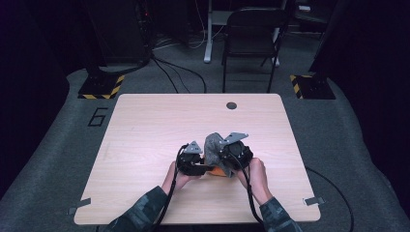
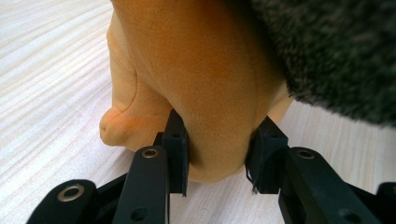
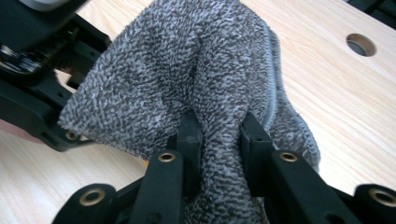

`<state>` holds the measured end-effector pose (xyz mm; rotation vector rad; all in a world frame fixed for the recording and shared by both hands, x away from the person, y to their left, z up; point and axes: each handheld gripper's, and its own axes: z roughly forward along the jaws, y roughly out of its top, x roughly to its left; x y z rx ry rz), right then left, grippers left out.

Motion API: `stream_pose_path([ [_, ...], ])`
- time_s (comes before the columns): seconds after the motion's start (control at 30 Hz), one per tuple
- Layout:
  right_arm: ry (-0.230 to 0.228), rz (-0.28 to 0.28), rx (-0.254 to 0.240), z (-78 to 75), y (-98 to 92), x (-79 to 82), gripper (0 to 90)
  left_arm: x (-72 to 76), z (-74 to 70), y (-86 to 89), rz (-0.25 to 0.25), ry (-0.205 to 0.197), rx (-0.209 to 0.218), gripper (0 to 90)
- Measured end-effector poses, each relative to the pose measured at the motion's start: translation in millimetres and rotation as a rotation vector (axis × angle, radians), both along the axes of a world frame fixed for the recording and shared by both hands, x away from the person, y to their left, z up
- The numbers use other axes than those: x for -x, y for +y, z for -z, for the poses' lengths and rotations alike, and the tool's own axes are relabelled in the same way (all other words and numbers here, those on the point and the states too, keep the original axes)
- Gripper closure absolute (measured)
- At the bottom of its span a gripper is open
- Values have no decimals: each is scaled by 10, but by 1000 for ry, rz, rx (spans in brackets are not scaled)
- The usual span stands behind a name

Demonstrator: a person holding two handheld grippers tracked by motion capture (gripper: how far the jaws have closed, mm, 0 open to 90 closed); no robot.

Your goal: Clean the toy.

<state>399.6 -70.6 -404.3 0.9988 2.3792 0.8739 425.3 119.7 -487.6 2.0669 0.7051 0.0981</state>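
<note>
Left tool (image 1: pixel 205 167) pinching an orange cloth (image 2: pixel 196 84) between its pads, low on the worktop (image 1: pixel 145 130); cloth bunching straight ahead of that tool and touching the wood. Grey towel (image 2: pixel 336 51) hanging just above and to the right of the left tool's tips, overlapping the orange cloth's upper edge.

Right tool (image 3: pixel 217 140) pressing together on a fold of the grey towel (image 3: pixel 187 70), with the towel rising ahead of it and spreading toward the left tool. Long axis of the towel running up and away from the right tool, so lifting or peeling probably falling to the right side, holding down to the left.

Both tools sitting close together, near the front middle of the worktop. No containers anywhere near the tools.
</note>
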Motion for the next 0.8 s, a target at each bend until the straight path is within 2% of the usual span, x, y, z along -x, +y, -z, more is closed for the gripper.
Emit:
stream_pose_path([
  [0.07,-4,2,18,3,-42,-15,739,-2,-1,2,3,-1,-4,643],
  [0.23,23,40,5,19,-170,-65,738,-9,1,7,7,0,-3,643],
  [0.33,24,60,14,32,-235,-93,737,-9,3,8,2,8,4,643],
  [0.4,57,95,2,71,-341,-139,736,-10,5,9,2,7,5,642],
  [0.53,81,121,0,114,-442,-199,735,-11,5,9,4,14,8,643],
  [0.6,111,159,3,179,-535,-256,735,-10,5,8,-1,15,9,643],
  [0.8,145,201,13,333,-680,-360,736,-9,7,4,0,13,10,642],
])
